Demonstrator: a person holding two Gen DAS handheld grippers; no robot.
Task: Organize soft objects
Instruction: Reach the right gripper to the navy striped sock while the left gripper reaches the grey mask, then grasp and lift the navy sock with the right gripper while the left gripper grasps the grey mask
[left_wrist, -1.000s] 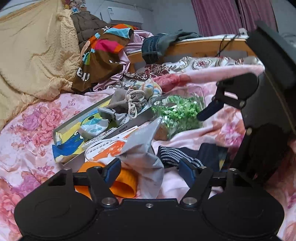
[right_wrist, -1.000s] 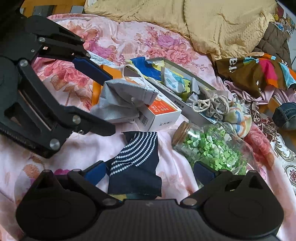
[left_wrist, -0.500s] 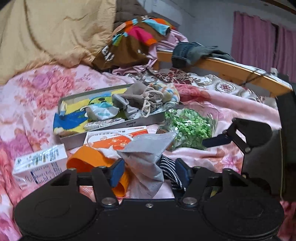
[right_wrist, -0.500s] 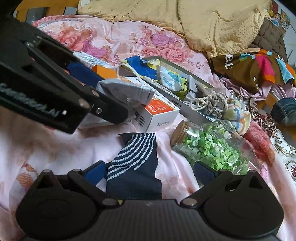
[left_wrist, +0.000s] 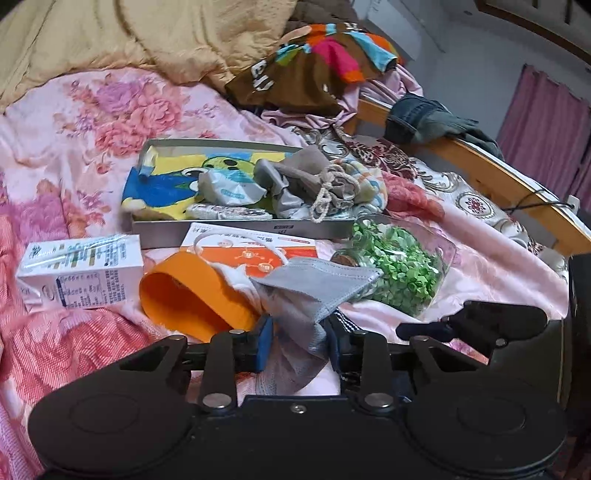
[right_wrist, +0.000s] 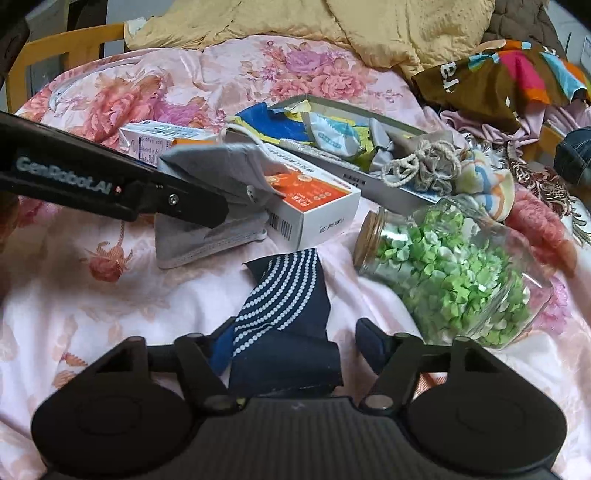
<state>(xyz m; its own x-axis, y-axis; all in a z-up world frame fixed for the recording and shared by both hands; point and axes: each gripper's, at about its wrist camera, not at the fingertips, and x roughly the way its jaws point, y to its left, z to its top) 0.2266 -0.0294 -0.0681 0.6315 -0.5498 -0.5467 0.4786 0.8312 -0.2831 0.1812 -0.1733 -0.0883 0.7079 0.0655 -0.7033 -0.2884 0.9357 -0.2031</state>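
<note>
1. Grey fabric face mask (left_wrist: 317, 280), the soft piece in hand, lies over the pink floral bed quilt (left_wrist: 92, 110). It is on the near side of the shallow grey metal tray (left_wrist: 240, 230), draped partly across an orange-and-white carton (left_wrist: 251, 251) that touches the tray's near wall.
2. That tray already carries soft things, among them a grey drawstring pouch (left_wrist: 314, 177), so it is probably where the mask belongs. Free space shows mostly toward the end of the tray away from the pouch.
3. A clear glass jar of green paper shapes (left_wrist: 402, 266) lies on its side just off the tray's near corner. It could roll if nudged, so carry the mask up and over the carton and keep wide of the jar.
4. Lift before moving sideways: the mask's white ear loop lies on the carton beside an orange plastic cup (left_wrist: 184, 291) and may snag either one.
5. A navy sock with white dotted stripes (right_wrist: 280, 295) lies further from the tray, on the near side of the carton. It looks like the next piece to go.
6. Left gripper (left_wrist: 299, 345): the jaws are drawn close together and pinch the mask's bunched lower edge.
7. Right gripper (right_wrist: 295, 349): the jaws are spread and straddle the sock's end. One pad touches it, but it is not clamped.
</note>
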